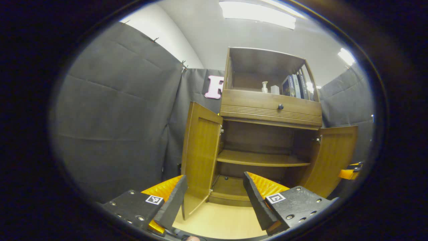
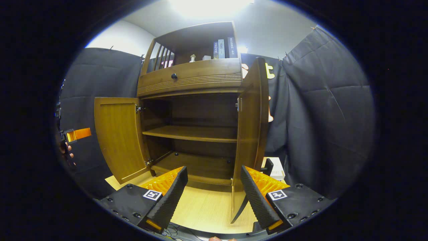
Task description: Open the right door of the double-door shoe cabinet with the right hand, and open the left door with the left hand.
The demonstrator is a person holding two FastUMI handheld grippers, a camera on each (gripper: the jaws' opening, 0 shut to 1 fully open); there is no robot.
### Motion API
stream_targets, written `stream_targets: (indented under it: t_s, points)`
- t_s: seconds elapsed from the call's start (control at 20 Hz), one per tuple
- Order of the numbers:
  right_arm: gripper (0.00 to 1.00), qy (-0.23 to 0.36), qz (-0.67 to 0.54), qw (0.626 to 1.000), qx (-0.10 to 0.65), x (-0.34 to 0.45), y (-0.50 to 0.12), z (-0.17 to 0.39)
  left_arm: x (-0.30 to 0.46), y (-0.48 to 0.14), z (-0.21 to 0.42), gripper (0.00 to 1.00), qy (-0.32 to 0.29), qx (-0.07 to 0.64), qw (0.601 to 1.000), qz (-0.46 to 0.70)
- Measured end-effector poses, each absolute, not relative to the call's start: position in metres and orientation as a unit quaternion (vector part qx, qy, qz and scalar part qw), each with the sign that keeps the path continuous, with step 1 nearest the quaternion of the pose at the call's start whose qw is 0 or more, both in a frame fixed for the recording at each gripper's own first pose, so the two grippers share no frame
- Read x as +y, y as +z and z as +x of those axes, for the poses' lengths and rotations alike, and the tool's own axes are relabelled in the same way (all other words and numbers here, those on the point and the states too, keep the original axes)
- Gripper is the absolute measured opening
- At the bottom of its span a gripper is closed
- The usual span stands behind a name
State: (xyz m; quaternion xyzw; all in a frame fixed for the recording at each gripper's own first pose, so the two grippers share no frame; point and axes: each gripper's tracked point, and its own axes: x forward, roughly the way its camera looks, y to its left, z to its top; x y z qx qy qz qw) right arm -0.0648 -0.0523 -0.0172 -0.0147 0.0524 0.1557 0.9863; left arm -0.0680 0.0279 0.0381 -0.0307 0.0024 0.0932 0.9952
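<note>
Facing the shoe cabinet (image 1: pixel 267 134), both tongs, left (image 1: pixel 214 201) and right (image 2: pixel 214 197), hung low before it, spread wide and empty, clear of its swung-out left door (image 1: pixel 200 157) and right door (image 2: pixel 250 134).

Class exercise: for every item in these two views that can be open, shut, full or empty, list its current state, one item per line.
Left door: swung open.
Right door: swung open.
Drawer: shut.
Lower shelf: bare.
Top shelf: holds a bottle and books.
Left tool: open, holding nothing.
Right tool: open, holding nothing.
</note>
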Motion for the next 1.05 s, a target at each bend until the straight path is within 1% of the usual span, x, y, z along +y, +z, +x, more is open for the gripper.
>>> stream_targets:
  t_s: [0.2, 0.4, 0.45, 0.5, 0.6, 0.65, 0.75, 0.8, 0.85, 0.9, 0.95, 1.0, 1.05]
  points:
    - [0.97, 0.161, -0.002, 0.985, 0.055, -0.065, -0.017, -0.071, 0.028, 0.046, -0.075, 0.96, 0.121, 0.011, 0.992, -0.017]
    - [0.94, 0.164, 0.013, 0.984, 0.061, -0.065, -0.025, -0.079, 0.016, 0.043, -0.067, 0.96, 0.116, 0.01, 0.993, -0.032]
    - [0.97, 0.16, 0.008, 0.985, 0.061, -0.066, -0.026, -0.08, 0.014, 0.039, -0.061, 0.96, 0.112, 0.01, 0.993, -0.032]
    - [0.93, 0.156, 0.003, 0.986, 0.057, -0.066, -0.026, -0.08, 0.015, 0.039, -0.055, 0.96, 0.115, 0.008, 0.993, -0.025]
    - [0.93, 0.148, -0.006, 0.988, 0.052, -0.062, -0.026, -0.076, 0.02, 0.041, -0.042, 0.96, 0.123, -0.008, 0.992, -0.004]
    - [0.93, 0.142, -0.01, 0.989, 0.052, -0.059, -0.026, -0.072, 0.017, 0.039, -0.035, 0.96, 0.119, -0.013, 0.993, 0.007]
    - [0.93, 0.123, -0.007, 0.991, 0.054, -0.053, -0.028, -0.065, 0.006, 0.029, -0.02, 0.96, 0.09, -0.01, 0.995, 0.033]
    - [0.97, 0.121, -0.003, 0.991, 0.058, -0.043, -0.03, -0.062, 0.004, 0.023, -0.014, 0.96, 0.083, -0.007, 0.995, 0.046]
    - [0.97, 0.122, 0.0, 0.991, 0.063, -0.033, -0.032, -0.06, 0.001, 0.014, -0.011, 0.96, 0.077, 0.0, 0.996, 0.047]
    - [0.93, 0.122, -0.003, 0.99, 0.066, -0.025, -0.034, -0.058, -0.007, 0.003, -0.005, 0.96, 0.056, 0.011, 0.997, 0.042]
    - [0.97, 0.12, -0.011, 0.99, 0.067, -0.018, -0.035, -0.057, -0.012, -0.009, 0.002, 0.97, 0.034, 0.022, 0.998, 0.041]
    - [0.93, 0.118, -0.021, 0.991, 0.064, -0.012, -0.033, -0.056, -0.014, -0.02, 0.009, 0.97, 0.021, 0.029, 0.998, 0.043]
    - [0.97, 0.115, -0.031, 0.991, 0.061, -0.005, -0.031, -0.055, -0.015, -0.028, 0.013, 0.97, 0.01, 0.032, 0.998, 0.046]
